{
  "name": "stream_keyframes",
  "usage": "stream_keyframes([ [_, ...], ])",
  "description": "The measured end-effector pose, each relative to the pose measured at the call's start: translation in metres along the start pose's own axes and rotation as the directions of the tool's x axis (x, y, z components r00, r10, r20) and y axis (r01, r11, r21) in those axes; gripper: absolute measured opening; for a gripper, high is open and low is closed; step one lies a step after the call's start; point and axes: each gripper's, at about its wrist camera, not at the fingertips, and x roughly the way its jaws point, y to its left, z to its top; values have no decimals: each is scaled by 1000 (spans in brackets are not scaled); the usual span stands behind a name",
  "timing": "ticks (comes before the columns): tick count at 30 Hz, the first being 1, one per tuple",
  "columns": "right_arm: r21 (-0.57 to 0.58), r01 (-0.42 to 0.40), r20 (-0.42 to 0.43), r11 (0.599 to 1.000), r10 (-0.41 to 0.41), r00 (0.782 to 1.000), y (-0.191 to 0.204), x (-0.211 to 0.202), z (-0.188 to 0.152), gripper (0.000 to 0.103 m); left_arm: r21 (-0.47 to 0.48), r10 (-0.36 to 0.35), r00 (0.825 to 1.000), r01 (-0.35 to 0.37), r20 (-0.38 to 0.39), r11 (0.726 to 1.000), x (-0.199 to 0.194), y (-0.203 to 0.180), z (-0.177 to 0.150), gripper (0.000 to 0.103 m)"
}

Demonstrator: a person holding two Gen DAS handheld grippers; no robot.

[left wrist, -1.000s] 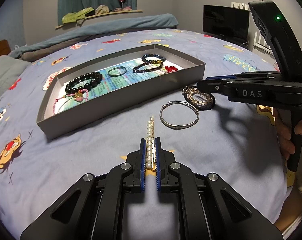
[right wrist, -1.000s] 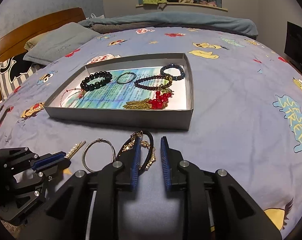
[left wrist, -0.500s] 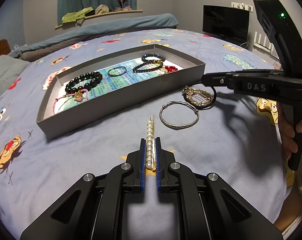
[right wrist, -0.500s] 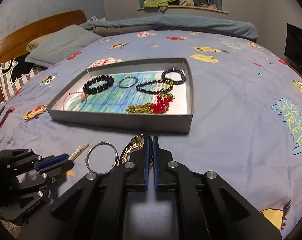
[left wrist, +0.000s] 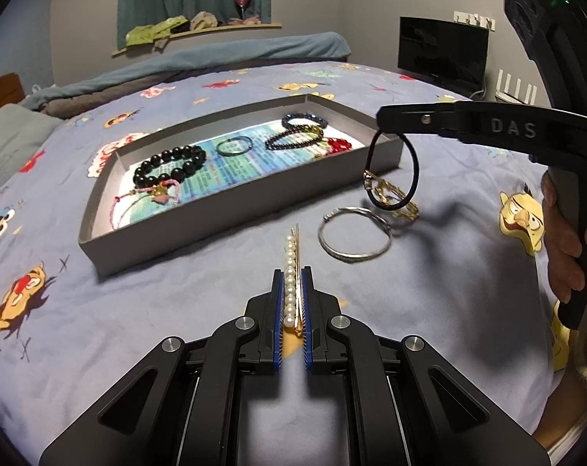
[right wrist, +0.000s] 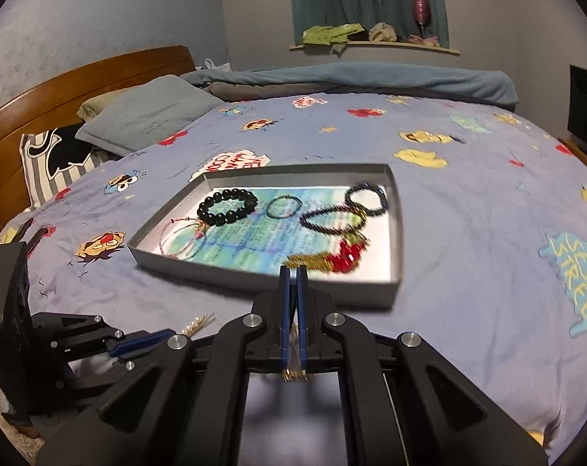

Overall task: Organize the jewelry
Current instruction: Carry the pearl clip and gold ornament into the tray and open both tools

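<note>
Bed [left wrist: 177, 330] with cartoon sheet carries grey tray [left wrist: 231, 233]. Just right of the tray, right gripper [left wrist: 382, 120] fingers pinch a black cord bracelet [left wrist: 412, 178], gilt charm dangling: light, limp, swings. Near the tray's front, left gripper [left wrist: 292, 299] fingers clamp a stiff pearl clip [left wrist: 291, 260].

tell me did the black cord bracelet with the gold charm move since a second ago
Yes. The black cord bracelet was lying on the bedspread beside the silver bangle; now it hangs lifted from the right gripper, its cord reaching above the gray tray's wall.

Grey tray [left wrist: 231, 229] – black beads [left wrist: 169, 167] (glossy), red beads [right wrist: 346, 256] – on cartoon-printed blue bedspread [left wrist: 138, 310].
</note>
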Motion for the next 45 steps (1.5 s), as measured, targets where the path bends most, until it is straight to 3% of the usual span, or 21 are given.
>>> stream_keyframes([
  [8,-2,-35,-20,999,35,999,9,19,9,3,-22,25,999,-24,33,999,-8,15,13,9],
  [14,-9,-50,55,999,50,997,15,6,34,3,-11,57,993,-56,103,998,-21,31,55,9],
  [18,-5,-40,88,999,40,995,11,10,53,3,-25,60,992,-58,107,998,-11,45,82,9],
  [23,37,-28,83,999,25,996,-5,30,67,3,-15,64,997,-63,48,998,20,52,104,9],
  [29,80,-13,33,997,11,999,-24,64,66,3,-71,46,998,-49,-43,996,55,66,103,9],
  [45,62,20,-88,998,-15,996,-29,96,46,3,-106,-6,989,-10,-147,994,92,69,97,9],
])
